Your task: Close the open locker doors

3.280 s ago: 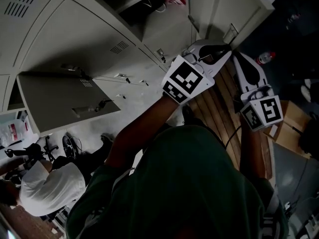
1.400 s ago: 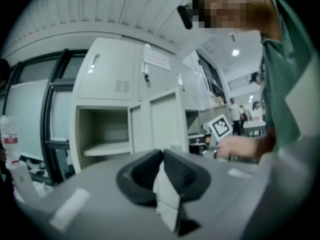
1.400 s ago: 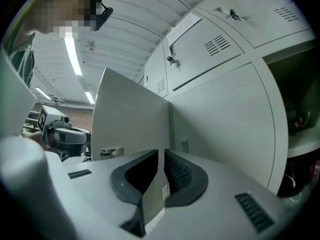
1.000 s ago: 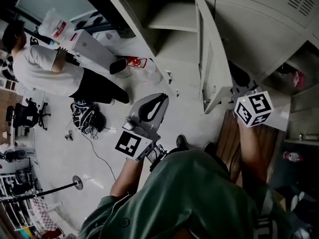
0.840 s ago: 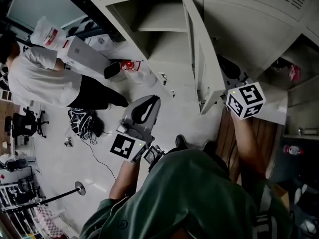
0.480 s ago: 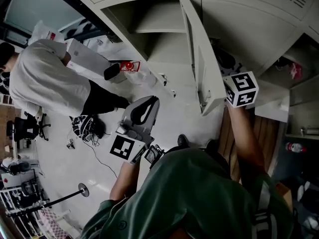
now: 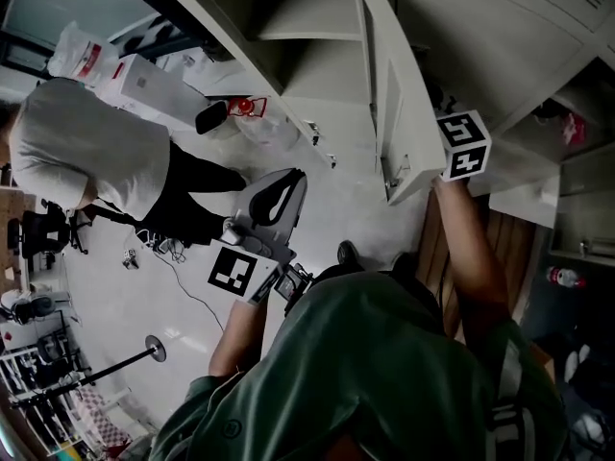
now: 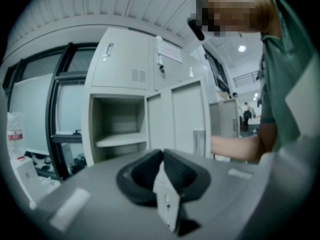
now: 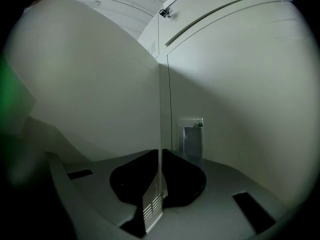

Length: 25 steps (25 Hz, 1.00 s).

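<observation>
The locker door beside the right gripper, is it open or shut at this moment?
Open. The locker door stands out from its compartment, whose shelf is visible inside.

No legible text, number or brand in any view.

Coded markers, black-and-white squares, patterns only, no characters:
- marker (image 7: pixel 233 272) on the left gripper (image 8: pixel 162 153)
- marker cube (image 7: pixel 464 145) on the right gripper (image 9: pixel 160 153), two patterned faces showing in the head view

Candidates checked, none readable:
- paper sheet (image 8: pixel 169 50) on an upper locker front: print too small
- label holder (image 8: pixel 198 135) on the open locker door (image 8: pixel 186 115): no characters to be made out
- white bag (image 7: pixel 82 54) with red print: illegible
</observation>
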Each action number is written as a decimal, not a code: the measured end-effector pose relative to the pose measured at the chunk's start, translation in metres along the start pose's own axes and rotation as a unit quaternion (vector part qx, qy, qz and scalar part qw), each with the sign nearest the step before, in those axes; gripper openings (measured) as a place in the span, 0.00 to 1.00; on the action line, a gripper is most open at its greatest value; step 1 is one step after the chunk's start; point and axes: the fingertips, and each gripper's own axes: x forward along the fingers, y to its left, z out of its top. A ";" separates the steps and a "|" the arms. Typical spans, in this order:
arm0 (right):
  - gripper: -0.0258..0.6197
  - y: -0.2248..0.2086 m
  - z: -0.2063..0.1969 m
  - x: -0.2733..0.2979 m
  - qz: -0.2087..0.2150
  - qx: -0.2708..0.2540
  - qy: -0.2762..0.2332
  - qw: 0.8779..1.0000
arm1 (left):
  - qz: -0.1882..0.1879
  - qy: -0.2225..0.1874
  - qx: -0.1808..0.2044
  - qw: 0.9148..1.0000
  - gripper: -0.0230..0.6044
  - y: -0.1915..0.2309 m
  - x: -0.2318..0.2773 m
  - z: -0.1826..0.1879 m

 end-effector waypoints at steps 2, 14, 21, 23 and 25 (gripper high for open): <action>0.08 -0.002 0.003 -0.004 -0.009 0.000 -0.007 1.000 | 0.003 0.000 0.001 1.000 0.07 -0.002 -0.003 0.000; 0.12 -0.022 0.002 0.005 -0.055 -0.022 0.007 0.998 | 0.010 0.001 -0.003 1.000 0.07 -0.025 -0.012 -0.005; 0.12 -0.018 -0.001 0.002 -0.036 -0.024 0.013 0.999 | 0.016 0.013 -0.001 1.000 0.07 -0.031 -0.018 -0.009; 0.11 -0.012 0.000 -0.008 -0.018 -0.030 0.017 0.999 | 0.013 0.019 0.002 1.000 0.07 -0.035 -0.019 -0.006; 0.12 -0.005 0.004 -0.022 0.001 -0.037 0.014 0.999 | 0.011 0.018 0.006 1.000 0.07 -0.040 -0.019 0.000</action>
